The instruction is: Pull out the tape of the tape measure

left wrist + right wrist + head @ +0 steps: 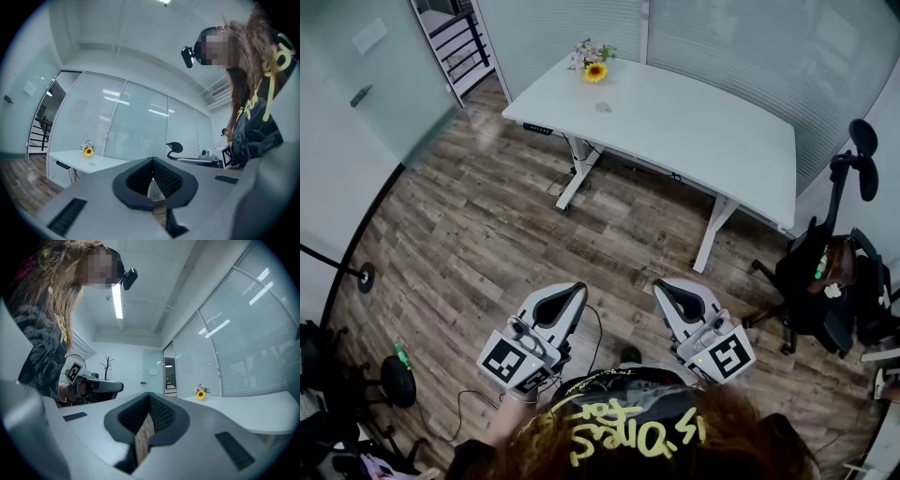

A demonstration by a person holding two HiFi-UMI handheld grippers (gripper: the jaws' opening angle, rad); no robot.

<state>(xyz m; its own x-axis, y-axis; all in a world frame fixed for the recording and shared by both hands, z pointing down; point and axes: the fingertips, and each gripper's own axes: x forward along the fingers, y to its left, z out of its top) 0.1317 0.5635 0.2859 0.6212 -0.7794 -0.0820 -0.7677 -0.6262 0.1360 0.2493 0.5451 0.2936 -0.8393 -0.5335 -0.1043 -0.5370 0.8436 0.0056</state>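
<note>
It was an office. A white desk [694, 127] on pedestal legs stood at the far side of a wood-look floor [469, 234], with a sunflower [595, 71] on its far left corner. Glass walls with blinds [741, 47] ran behind it. A black swivel chair [830, 272] sat at the right.

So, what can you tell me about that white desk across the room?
The white desk has a smooth, wide top with rounded corners and stands level on two white legs with flat feet on the wood floor. A dark control panel sits under its near edge. A small sunflower bouquet stands at one far corner, and a small pale thing, too small to identify, lies on the top near it. The desk stands close to the glass wall.
</note>
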